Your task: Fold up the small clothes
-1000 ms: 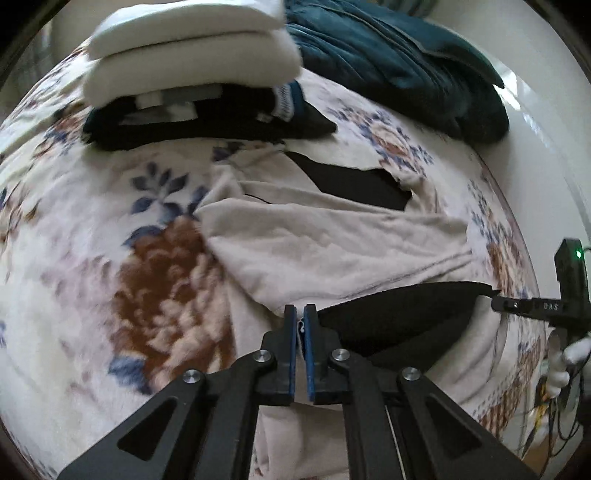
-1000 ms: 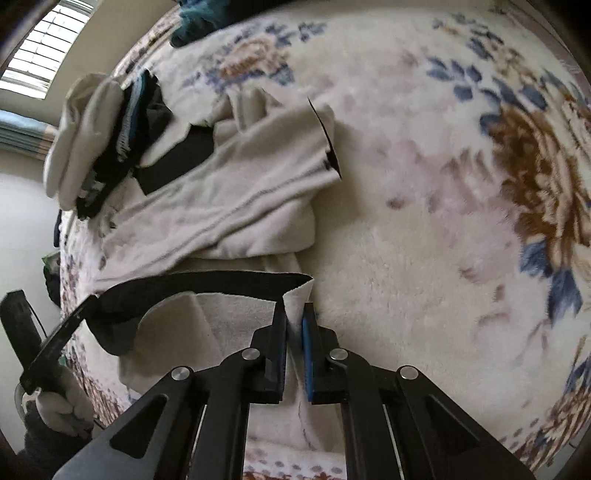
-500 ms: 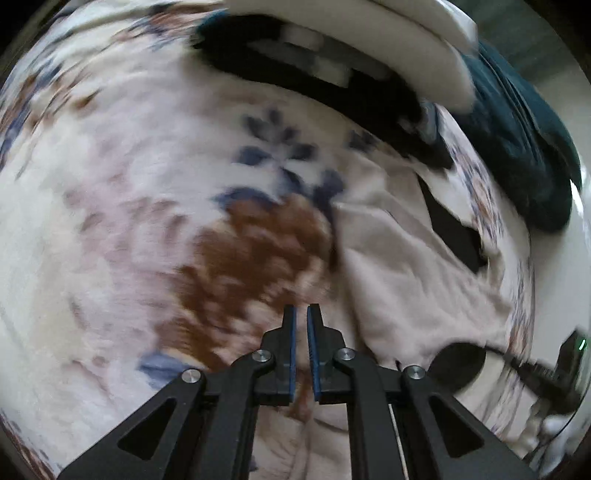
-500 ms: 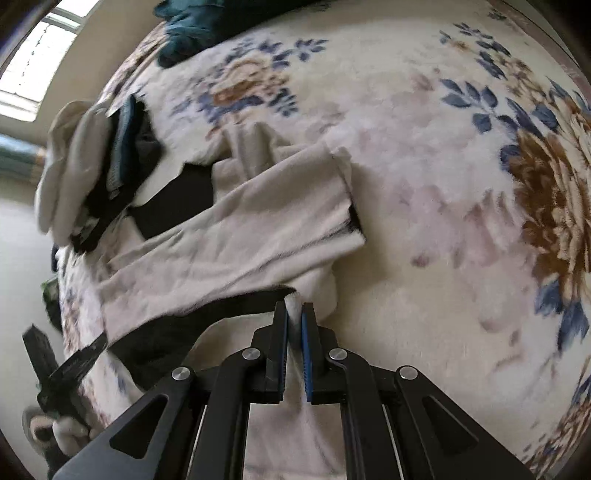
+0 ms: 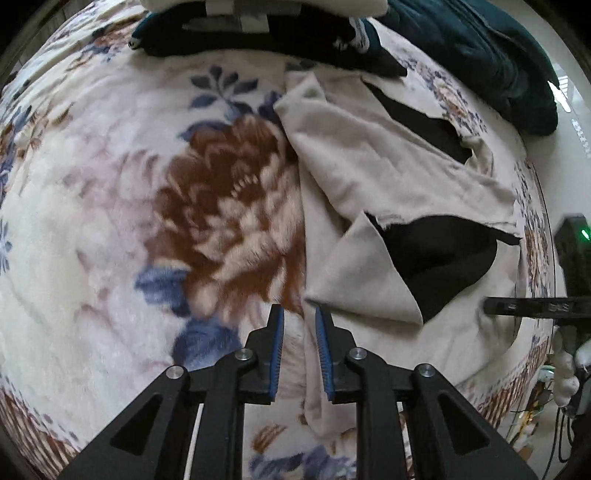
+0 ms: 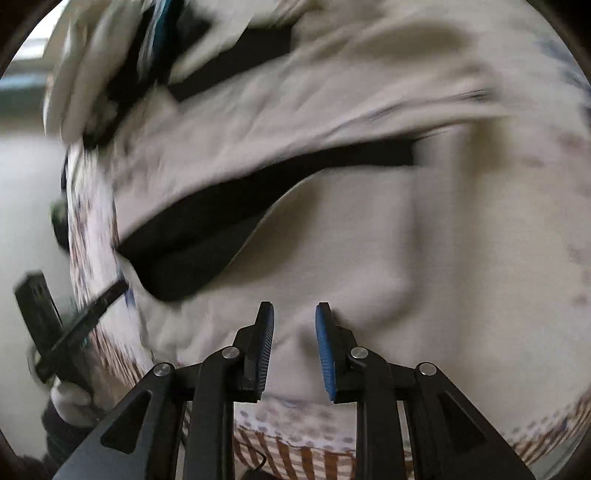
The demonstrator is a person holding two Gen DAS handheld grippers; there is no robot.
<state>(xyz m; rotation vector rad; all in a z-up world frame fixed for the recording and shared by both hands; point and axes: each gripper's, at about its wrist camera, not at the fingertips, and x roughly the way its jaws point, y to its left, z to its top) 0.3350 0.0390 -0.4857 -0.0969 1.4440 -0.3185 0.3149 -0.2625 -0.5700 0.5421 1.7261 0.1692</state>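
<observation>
Item: beige garment [image 5: 373, 177], soft knit with black lining, lying crumpled toward the right edge of the floral blanket [image 5: 110, 206]. A second ago both grippers were pinching its hem shut; now both are letting go.

Left gripper [image 5: 299, 314]: jaws opening, narrow gap, blue ribbed pads clear of the cloth; a folded corner of the beige garment is lying just beyond the tips, its edge running down between the fingers without being pressed.

Right gripper [image 6: 294, 310]: jaws opening, narrow gap, nothing clamped; it is hanging over the flat beige cloth near the blanket's near edge. This view is blurring badly.

Change in the garment: the black hem, stretched taut between the grippers earlier, is now lying slack as a curved black opening [image 5: 439, 254], with a triangular beige flap folded over beside it.

Blanket: plush fleece, cream ground, brown and blue flowers, brown-checked border.

Far edge: stack of folded clothes [image 5: 258, 33], black and white, flat rectangles; dark teal quilted bedding [image 5: 491, 59] bunching at the far right corner.
</observation>
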